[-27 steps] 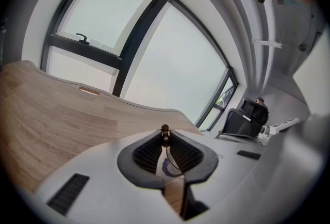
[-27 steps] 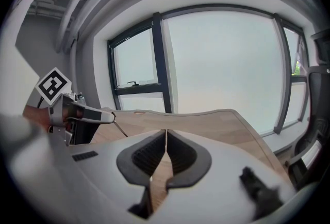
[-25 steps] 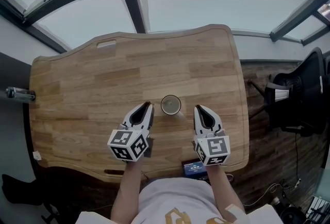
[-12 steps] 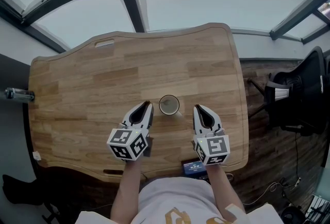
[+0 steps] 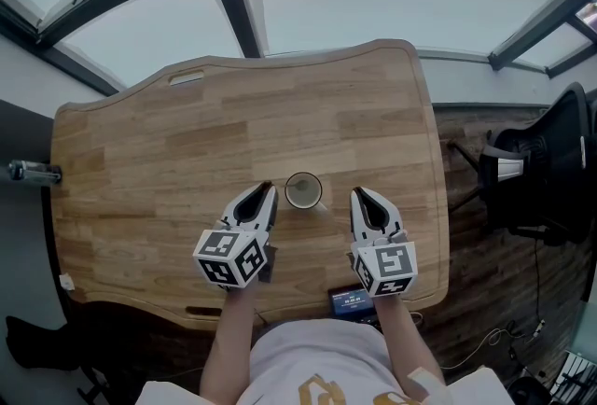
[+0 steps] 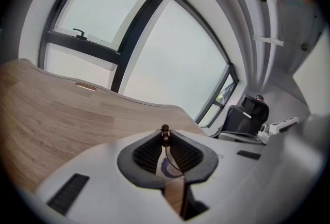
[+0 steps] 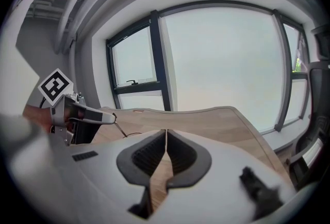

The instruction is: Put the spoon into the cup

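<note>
The spoon, thin and dark-tipped, sat pinched at the jaw tips of the left gripper, just beside the cup at its 9 o'clock. The pale round cup stood on the wooden table. The right gripper, at the cup's 3 o'clock, was closed on nothing.

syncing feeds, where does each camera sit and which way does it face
Head view: on the person's head, looking steeply down at table and cup; shows forearms, left gripper, right gripper.
Left gripper view: on the left gripper, looking along its jaws, shut on the spoon, toward the windows.
Right gripper view: on the right gripper, over its shut jaws toward the windows.
Shared: head and right gripper views both show the left gripper.
</note>
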The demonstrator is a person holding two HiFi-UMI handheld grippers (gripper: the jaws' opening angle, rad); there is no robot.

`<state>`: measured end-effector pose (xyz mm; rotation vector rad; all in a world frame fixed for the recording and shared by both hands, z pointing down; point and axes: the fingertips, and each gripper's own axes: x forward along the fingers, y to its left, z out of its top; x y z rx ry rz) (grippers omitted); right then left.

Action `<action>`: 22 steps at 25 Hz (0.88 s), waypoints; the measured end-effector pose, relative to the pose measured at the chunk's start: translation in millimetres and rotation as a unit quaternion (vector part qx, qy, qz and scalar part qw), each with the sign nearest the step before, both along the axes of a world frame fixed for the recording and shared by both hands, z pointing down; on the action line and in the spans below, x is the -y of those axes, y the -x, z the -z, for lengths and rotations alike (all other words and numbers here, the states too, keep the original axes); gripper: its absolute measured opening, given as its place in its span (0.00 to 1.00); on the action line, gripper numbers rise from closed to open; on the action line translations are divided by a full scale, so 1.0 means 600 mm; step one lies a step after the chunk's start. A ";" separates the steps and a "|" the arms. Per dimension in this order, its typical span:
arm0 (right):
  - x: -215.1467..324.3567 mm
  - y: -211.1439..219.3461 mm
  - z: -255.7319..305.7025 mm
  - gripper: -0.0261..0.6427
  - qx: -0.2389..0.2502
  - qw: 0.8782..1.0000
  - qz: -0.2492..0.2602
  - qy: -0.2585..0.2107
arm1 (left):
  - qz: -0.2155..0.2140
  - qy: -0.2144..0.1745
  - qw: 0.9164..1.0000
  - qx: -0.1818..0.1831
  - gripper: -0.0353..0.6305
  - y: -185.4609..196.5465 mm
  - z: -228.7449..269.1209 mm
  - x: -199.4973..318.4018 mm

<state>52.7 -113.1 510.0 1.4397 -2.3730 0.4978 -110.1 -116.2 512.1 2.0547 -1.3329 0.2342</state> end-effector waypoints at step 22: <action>0.007 0.000 -0.013 0.09 -0.001 1.000 0.008 0.009 | -0.009 0.016 1.000 0.005 0.13 -0.011 -0.018 0.004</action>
